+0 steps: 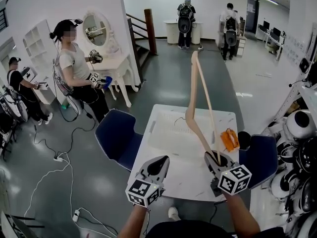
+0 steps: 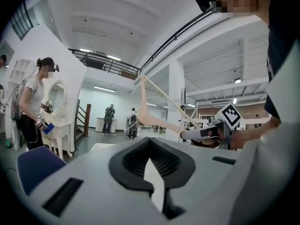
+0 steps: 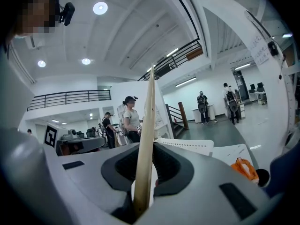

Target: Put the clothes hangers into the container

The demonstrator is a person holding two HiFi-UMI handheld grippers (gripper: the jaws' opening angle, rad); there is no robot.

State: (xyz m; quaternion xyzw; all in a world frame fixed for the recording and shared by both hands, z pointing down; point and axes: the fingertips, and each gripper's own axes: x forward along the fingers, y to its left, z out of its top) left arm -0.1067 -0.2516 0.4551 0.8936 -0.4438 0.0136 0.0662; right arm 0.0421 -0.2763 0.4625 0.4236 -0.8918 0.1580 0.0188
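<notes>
My right gripper [image 1: 214,157] is shut on one end of a pale wooden clothes hanger [image 1: 194,113], which stands up high over the white table [image 1: 198,182]. In the right gripper view the hanger [image 3: 147,139] rises straight out of the shut jaws [image 3: 143,191]. A white perforated container [image 1: 168,133] lies on the table beyond both grippers, and a thin wire hook shows inside it. My left gripper [image 1: 159,163] hovers at the table's near left, jaws together and holding nothing. The left gripper view shows its jaws [image 2: 152,172], with the hanger [image 2: 154,121] and the right gripper [image 2: 201,134] beyond them.
An orange object [image 1: 229,139] and a small black one [image 1: 243,138] lie at the table's right edge. Blue chairs stand left [image 1: 119,135] and right [image 1: 262,155] of the table. A person [image 1: 74,68] stands at the far left; cables trail on the floor.
</notes>
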